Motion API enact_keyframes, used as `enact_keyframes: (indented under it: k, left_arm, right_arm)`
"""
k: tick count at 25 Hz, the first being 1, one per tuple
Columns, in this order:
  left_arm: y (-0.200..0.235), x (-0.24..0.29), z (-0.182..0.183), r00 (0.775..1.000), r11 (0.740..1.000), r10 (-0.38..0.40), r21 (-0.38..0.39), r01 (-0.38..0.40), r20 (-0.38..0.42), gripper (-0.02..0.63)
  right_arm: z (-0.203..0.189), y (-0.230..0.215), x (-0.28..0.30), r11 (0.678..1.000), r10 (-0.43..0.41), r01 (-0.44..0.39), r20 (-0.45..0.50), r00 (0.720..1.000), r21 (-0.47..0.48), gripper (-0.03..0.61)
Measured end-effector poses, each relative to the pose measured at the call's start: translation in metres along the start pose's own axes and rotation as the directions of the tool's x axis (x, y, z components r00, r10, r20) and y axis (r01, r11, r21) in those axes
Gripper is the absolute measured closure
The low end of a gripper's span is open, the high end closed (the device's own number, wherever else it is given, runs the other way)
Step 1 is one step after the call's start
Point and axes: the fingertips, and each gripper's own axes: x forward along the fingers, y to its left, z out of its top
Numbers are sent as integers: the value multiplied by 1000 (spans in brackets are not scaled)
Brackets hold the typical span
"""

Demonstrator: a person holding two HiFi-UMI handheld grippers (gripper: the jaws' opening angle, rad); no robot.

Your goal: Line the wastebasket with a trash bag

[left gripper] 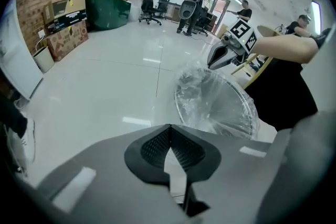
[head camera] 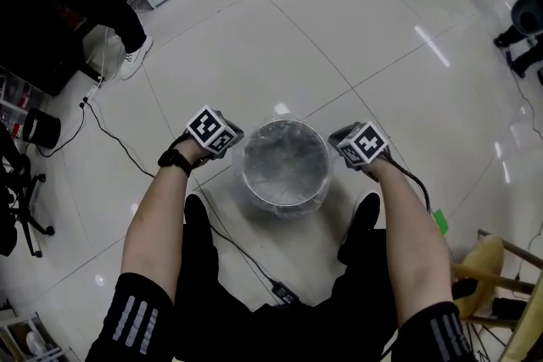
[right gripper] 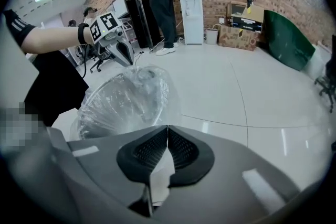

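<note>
Between the person's shoes [head camera: 365,220] on the tiled floor [head camera: 339,38], the wastebasket [head camera: 285,204] wears a clear trash bag [head camera: 284,157]. The left gripper [head camera: 231,142] and right gripper [head camera: 341,140] flank its rim, jaws closed, no film visibly pinched. Pulling the overhang down evenly should seat it.

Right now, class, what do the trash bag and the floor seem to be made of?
Trash bag: thin clear plastic film, glossy. It is crinkled, catches highlights, and can be seen through.
Floor: probably polished or glazed tile, pale and shiny. It has straight joint lines and mirrors the ceiling lights.
</note>
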Motion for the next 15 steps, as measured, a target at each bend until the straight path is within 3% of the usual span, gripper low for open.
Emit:
enact_keyframes:
  k: [4, 7, 9, 13, 15]
  left_arm:
    - [8, 12, -1, 1000, 999, 21, -28, -21, 20, 620]
    - [5, 11, 2, 996, 994, -52, -94, 58, 67, 606]
    - [2, 9, 4, 989, 985, -106, -128, 118, 99, 554]
    - [-3, 7, 6, 974, 966, -185, -159, 205, 131, 484]
    - [-6, 8, 9, 969, 962, -206, -154, 226, 137, 494]
  right_arm:
    - [0, -14, 3, 999, -47, 47, 3, 999, 20, 569]
    - [-1, -16, 7, 998, -51, 51, -8, 999, 27, 569]
    - [-2, -15, 11, 999, -44, 44, -17, 999, 23, 569]
    - [-7, -16, 13, 999, -37, 38, -41, 998, 37, 569]
    - [-8, -17, 14, 999, -29, 31, -43, 999, 37, 569]
